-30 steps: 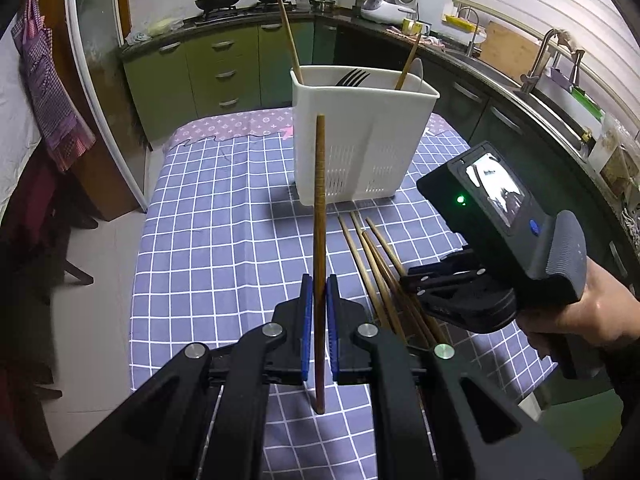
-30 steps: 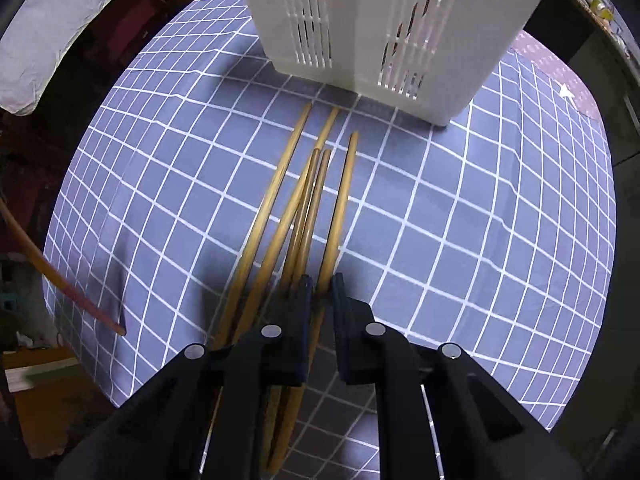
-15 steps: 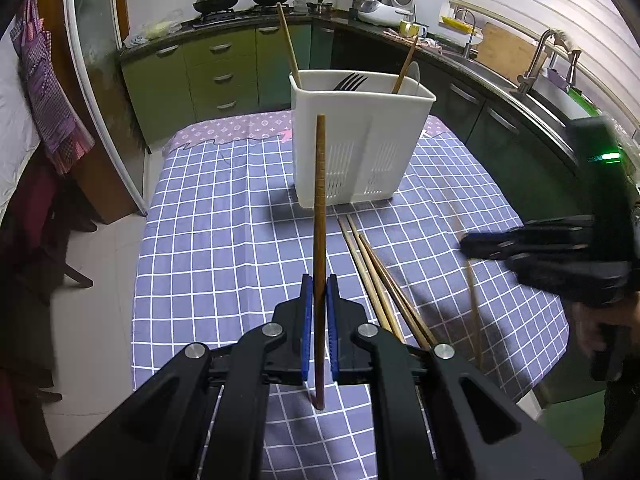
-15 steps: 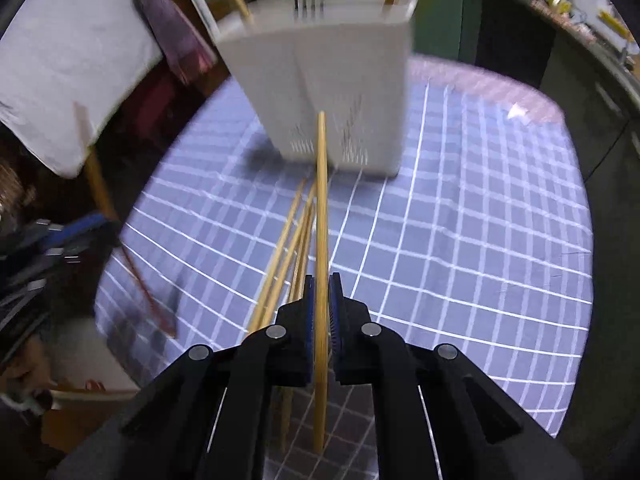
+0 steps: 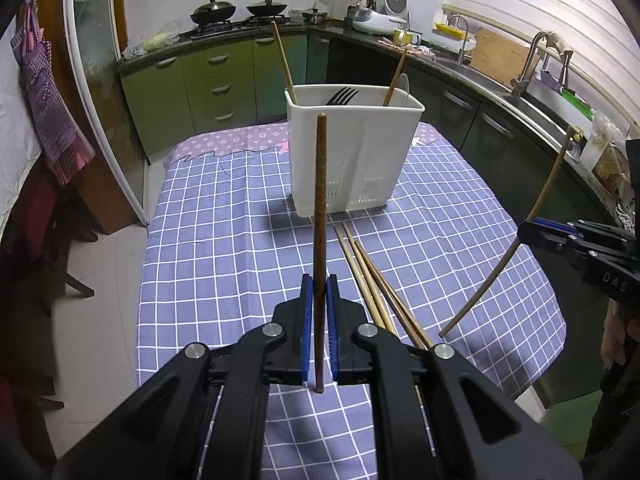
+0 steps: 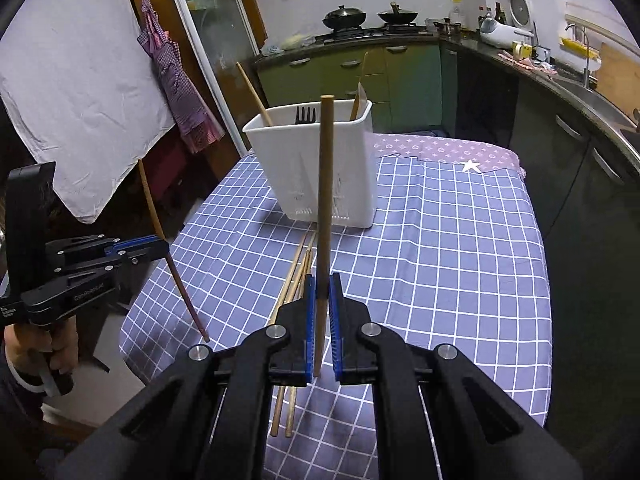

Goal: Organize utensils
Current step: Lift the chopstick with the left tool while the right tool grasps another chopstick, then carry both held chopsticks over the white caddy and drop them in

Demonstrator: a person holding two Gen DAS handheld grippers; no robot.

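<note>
Kitchen cabinets in green wrap the far wall, with woks on the stove at about twelve o'clock, and in front of them stands a table (image 5: 224, 240) under a purple checked cloth. At its middle sits a white utensil caddy (image 5: 356, 152) that already holds a black fork (image 5: 340, 96) and two leaning chopsticks.

From the caddy's base toward six o'clock lies a loose bundle of pale chopsticks (image 5: 372, 280), flat on the cloth and apparently waiting their turn.

Each claw is pinched tight on a single stick. The left claw (image 5: 318, 320) grips a dark chopstick (image 5: 320, 208) near its lower end, so most of its length stands up in front of the caddy; that seems a sensible hold for dropping it in tip first. The right claw (image 6: 322, 320) grips a light chopstick (image 6: 326, 184) the same way, raised clear of the table and lined up with the caddy's near wall.

Only the left view shows the sink and tap at two o'clock, and the right claw side-on at three o'clock with its stick slanting down toward the cloth. Only the right view shows the white sheet and checked apron at ten o'clock, the hand (image 6: 48, 344) working the left claw at eight o'clock, and a white star on the cloth's far border.
</note>
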